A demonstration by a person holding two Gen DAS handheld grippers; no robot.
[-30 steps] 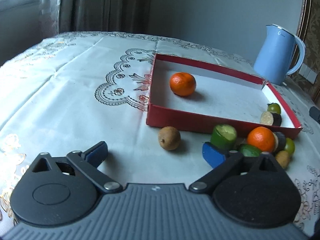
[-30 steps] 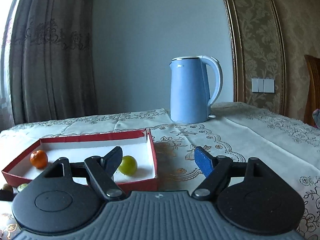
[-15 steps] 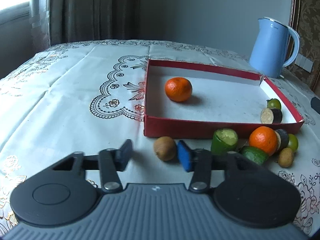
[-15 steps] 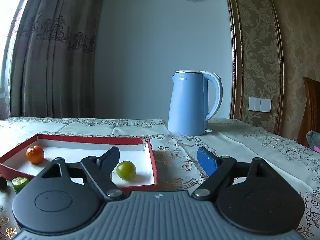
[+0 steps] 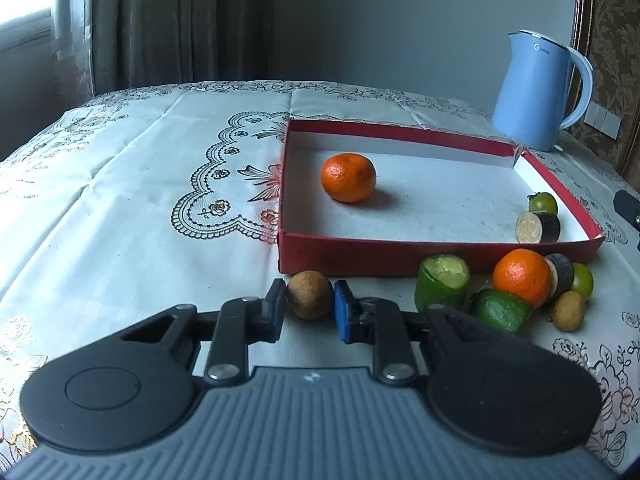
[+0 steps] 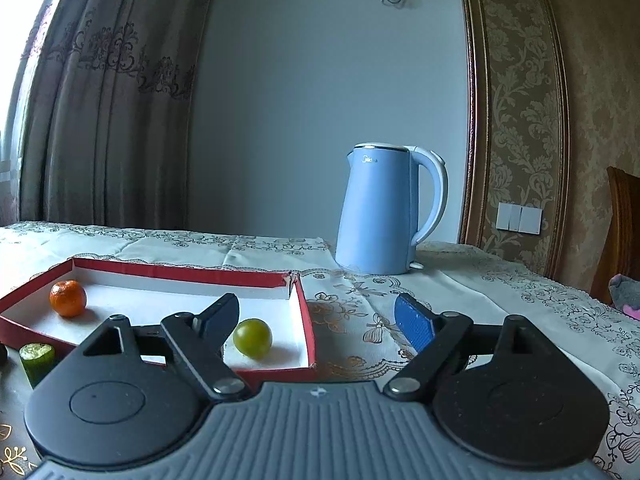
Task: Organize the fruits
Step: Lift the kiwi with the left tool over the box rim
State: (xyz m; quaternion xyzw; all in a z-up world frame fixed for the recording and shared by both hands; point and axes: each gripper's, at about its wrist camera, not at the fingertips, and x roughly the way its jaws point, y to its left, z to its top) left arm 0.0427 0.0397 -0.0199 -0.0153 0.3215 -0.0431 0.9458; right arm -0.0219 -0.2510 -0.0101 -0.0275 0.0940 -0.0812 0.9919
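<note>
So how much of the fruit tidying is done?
Some. In the red box already: an orange, a green fruit and a dark cut piece. In hand: the left claw is closed around the small brown fruit, still on the cloth. Left: the pile outside, with another orange. The right claw is open, empty.

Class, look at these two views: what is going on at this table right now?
A person is sorting fruit into a red box. The left gripper has its fingers on either side of a small brown fruit on the tablecloth just outside the box; whether they press it yet is unclear. The right gripper hangs open, holding nothing. An orange, a green fruit and a dark cut piece are already inside. More pieces wait outside the box.
</note>
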